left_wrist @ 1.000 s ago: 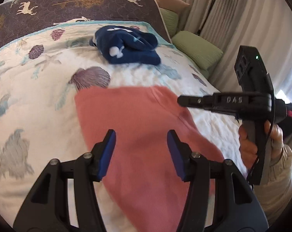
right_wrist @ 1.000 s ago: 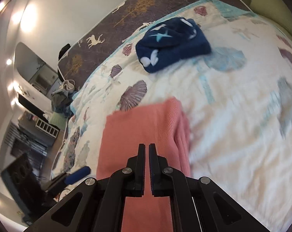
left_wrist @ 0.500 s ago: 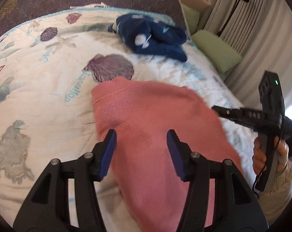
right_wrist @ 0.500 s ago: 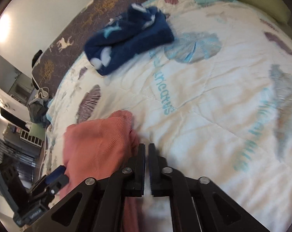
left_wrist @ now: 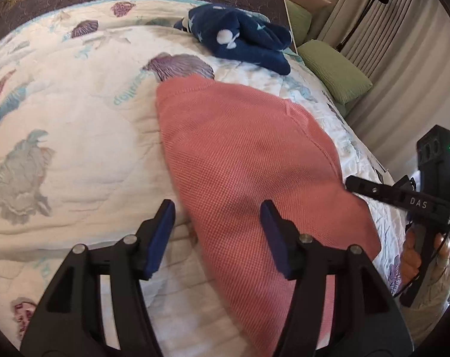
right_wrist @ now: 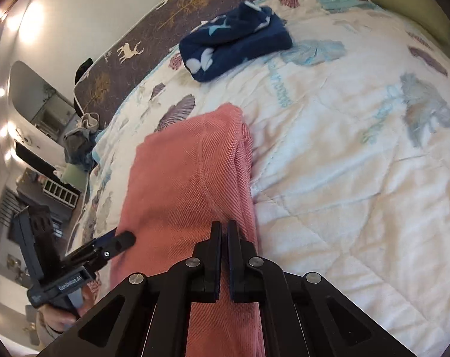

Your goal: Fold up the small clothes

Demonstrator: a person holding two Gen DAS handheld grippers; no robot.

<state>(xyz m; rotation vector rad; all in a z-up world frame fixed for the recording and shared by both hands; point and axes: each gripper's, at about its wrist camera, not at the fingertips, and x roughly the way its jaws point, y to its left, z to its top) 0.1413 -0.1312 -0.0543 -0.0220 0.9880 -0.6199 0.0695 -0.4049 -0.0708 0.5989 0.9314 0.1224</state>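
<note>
A salmon-pink knit garment (left_wrist: 239, 160) lies folded on the white seashell quilt (left_wrist: 76, 136); it also shows in the right wrist view (right_wrist: 183, 184). My left gripper (left_wrist: 219, 235) is open and empty, its fingers straddling the garment's near left edge. My right gripper (right_wrist: 224, 235) is shut with nothing seen between its fingers, just above the garment's near right edge. It also shows at the right of the left wrist view (left_wrist: 348, 181). The left gripper shows in the right wrist view (right_wrist: 126, 238).
A folded navy blue fleece garment (left_wrist: 239, 38) with white shapes lies farther up the bed (right_wrist: 233, 44). Green pillows (left_wrist: 335, 71) and curtains stand to the right of the bed. A dark deer-print bedspread (right_wrist: 153, 29) covers the far end.
Both grippers have shifted over the pink garment. The left came closer and lower over its left edge. The right gripper stayed shut and moved back over the garment's right edge.
</note>
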